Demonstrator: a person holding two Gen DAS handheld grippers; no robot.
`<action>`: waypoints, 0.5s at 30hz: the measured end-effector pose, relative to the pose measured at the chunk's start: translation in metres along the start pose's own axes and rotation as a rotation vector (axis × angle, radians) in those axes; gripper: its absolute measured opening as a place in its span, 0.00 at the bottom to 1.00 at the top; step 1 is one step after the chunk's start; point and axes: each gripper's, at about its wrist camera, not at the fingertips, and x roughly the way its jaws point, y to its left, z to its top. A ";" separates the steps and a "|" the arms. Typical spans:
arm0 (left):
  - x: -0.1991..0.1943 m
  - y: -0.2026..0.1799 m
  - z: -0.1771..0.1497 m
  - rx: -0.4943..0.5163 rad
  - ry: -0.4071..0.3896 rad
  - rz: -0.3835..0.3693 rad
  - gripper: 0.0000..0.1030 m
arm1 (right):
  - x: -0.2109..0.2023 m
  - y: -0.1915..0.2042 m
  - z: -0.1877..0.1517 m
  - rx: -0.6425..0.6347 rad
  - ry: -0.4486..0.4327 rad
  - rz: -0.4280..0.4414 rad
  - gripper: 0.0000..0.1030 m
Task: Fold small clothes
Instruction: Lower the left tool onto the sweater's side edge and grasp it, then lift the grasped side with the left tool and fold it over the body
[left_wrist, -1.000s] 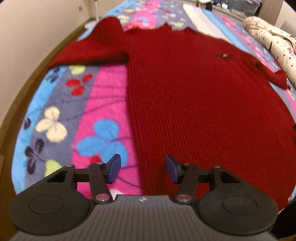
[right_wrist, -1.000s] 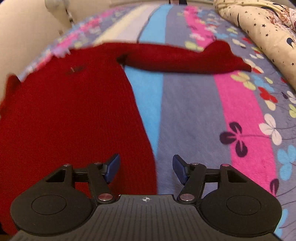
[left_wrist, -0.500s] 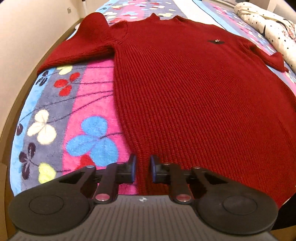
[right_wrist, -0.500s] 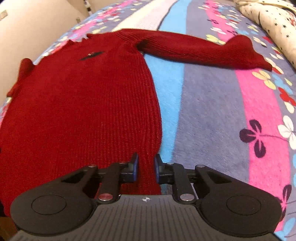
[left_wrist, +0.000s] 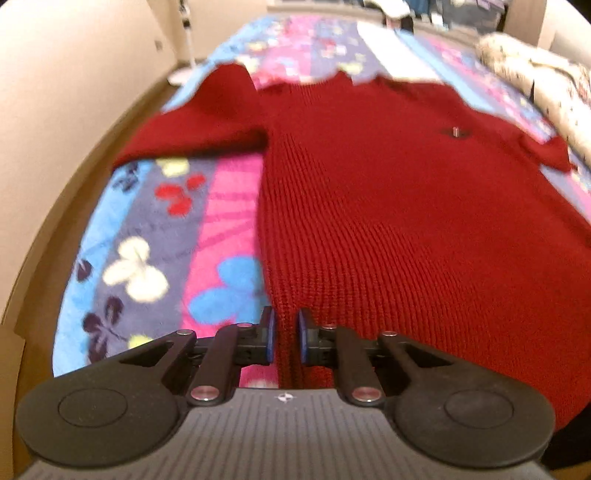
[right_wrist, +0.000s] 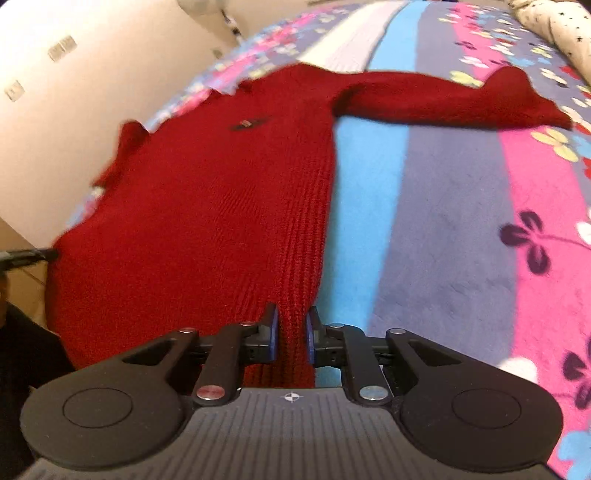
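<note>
A red knitted sweater (left_wrist: 388, 203) lies flat, front up, on a flowered striped blanket (left_wrist: 147, 221). One sleeve (left_wrist: 207, 122) stretches out to the left, the other sleeve (right_wrist: 443, 99) out to the right. My left gripper (left_wrist: 284, 334) is shut on the sweater's near left hem corner, with the knit pinched between its blue pads. In the right wrist view the sweater (right_wrist: 229, 206) reaches down to my right gripper (right_wrist: 291, 334). Its jaws are closing on the near right hem corner, and the pads press on the ribbed edge.
A cream star-patterned duvet (left_wrist: 535, 74) lies bunched along the bed's far right side. A beige wall (left_wrist: 55, 92) and the bed's edge run close along the left. Open blanket (right_wrist: 461, 221) lies to the right of the sweater.
Both grippers went from wide open to shut, each pinching a bottom corner of the sweater. The right one has also lifted slightly and the hem rises with it.
</note>
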 end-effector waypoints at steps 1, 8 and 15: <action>0.002 -0.004 -0.001 0.023 0.010 0.015 0.14 | 0.002 -0.001 0.001 0.005 0.011 0.001 0.14; 0.005 -0.002 0.001 -0.009 0.004 0.032 0.22 | 0.009 0.005 0.010 -0.009 0.004 -0.038 0.28; 0.011 -0.005 0.005 -0.003 0.014 0.034 0.24 | 0.013 0.007 0.015 -0.013 -0.036 -0.038 0.34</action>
